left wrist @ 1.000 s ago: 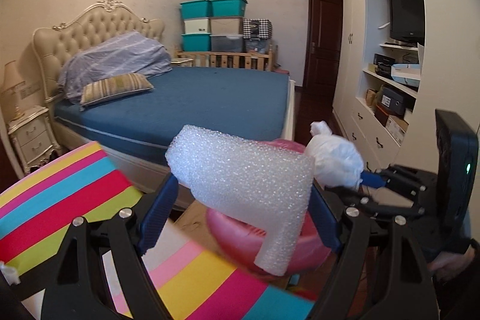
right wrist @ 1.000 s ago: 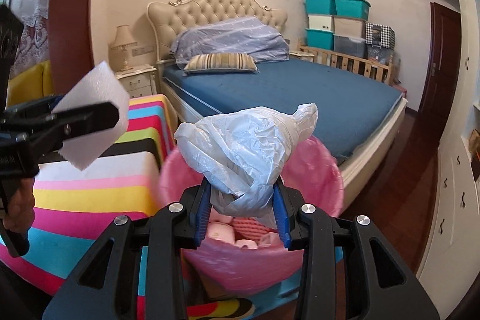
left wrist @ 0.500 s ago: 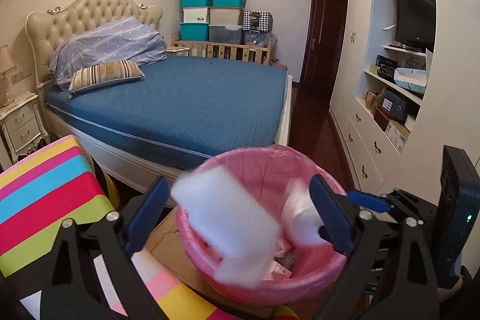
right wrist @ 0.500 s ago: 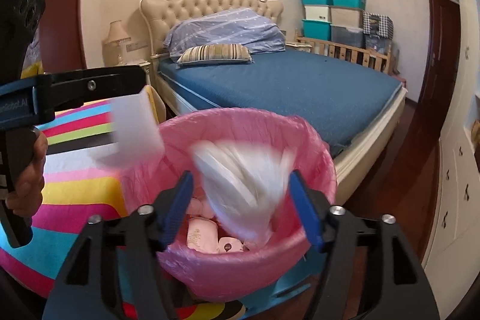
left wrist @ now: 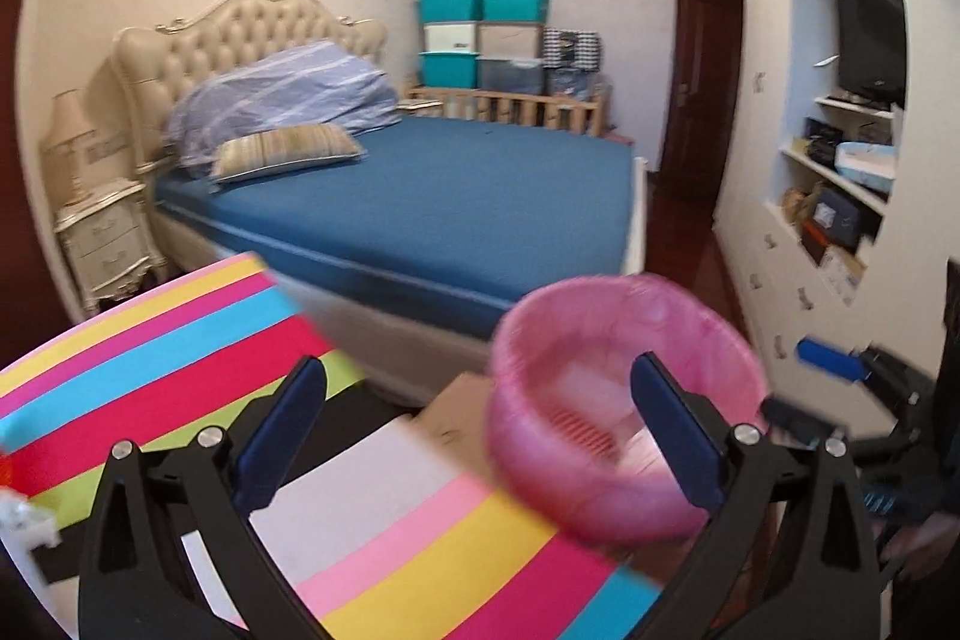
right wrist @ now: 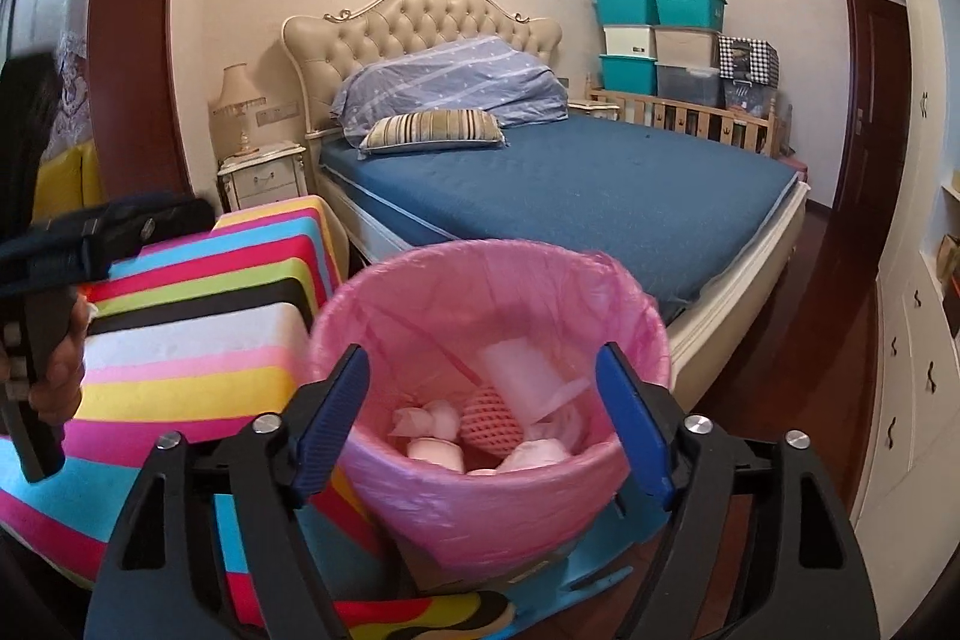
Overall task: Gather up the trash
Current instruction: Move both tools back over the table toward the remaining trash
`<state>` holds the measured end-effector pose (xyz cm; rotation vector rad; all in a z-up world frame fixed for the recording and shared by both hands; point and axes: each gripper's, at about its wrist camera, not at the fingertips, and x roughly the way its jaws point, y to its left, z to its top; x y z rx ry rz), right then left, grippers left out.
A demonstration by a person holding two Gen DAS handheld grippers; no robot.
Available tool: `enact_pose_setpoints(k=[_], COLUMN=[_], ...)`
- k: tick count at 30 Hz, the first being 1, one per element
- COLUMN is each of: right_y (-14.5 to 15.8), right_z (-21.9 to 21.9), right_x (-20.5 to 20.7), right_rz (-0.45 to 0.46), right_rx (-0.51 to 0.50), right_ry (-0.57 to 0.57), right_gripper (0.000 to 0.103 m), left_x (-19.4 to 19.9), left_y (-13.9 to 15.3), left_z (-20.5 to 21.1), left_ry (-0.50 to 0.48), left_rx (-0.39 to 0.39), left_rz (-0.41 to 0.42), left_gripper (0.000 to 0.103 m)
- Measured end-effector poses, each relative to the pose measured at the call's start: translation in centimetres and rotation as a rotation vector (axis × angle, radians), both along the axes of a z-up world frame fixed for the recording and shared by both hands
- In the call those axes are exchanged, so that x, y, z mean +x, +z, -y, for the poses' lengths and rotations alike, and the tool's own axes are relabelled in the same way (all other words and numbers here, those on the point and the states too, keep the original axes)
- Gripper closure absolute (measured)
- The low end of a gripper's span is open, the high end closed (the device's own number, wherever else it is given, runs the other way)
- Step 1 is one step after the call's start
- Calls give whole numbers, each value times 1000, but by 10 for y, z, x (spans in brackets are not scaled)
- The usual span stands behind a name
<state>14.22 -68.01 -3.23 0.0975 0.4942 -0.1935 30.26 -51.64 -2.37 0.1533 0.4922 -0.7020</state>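
We read the right claw (right wrist: pixel 480 424) as wide apart and empty; its jaws have just been opening, and nothing lies between them but the view down into the pink-lined bin (right wrist: pixel 636 304) below. The left claw (left wrist: pixel 480 436) likewise has just been opening, stands spread to its fullest and grips nothing. Inside the bin we note a white foam sheet (right wrist: pixel 522 376) against the far wall, a pink foam net (right wrist: pixel 489 418) and several pale wads (right wrist: pixel 432 415), so the pieces shown here count as collected. Beside the bin stands the striped counter (right wrist: pixel 198 316); at the lower left edge of the left wrist view a small white scrap (left wrist: pixel 27 517) rests on it, which we judge may be trash still to fetch. Beyond lies the blue bed (right wrist: pixel 600 184). The left wrist view is smeared, so the bin's contents there are indistinct. The white scrap is cut by the frame and cannot be identified; the bin's base and the floor around it are hidden behind the claws.
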Motion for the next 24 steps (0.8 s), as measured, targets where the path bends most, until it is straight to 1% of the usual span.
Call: enact_pose_setpoints(k=[2, 5, 7, 9, 13, 16, 18, 20, 24], right_y=[3, 4, 3, 4, 2, -1, -3, -6, -11], right_z=[-12, -37, -62, -84, -138, -176, -206, -234, -288], right_x=[3, 9, 17, 25, 43, 54, 62, 69, 78], right_rz=[0, -5, -8, -10, -24, -38, -57, -80, -123], right_rx=[25, 34, 40, 38, 47, 71, 79, 81, 55], right_ry=[20, 65, 118, 162, 253, 310, 347, 379, 440], right_gripper=[28, 27, 26, 24, 24, 24, 24, 24, 24], left_x=[-4, -8, -14, -20, -38, -48, -55, -61, -72], left_y=[-5, -13, -15, -14, -13, -15, -19, -22, -22], left_z=[-32, -75, -113, -145, -222, -270, -305, -344, -410], left_ry=[56, 105, 149, 193, 312, 388, 454, 517, 637], left_rx=[27, 61, 65, 72, 109, 141, 159, 158, 159], left_rz=[-8, -34, -35, -21, 43, 56, 51, 37, 14], left_gripper=[5, 5, 5, 5, 5, 5, 5, 5, 5])
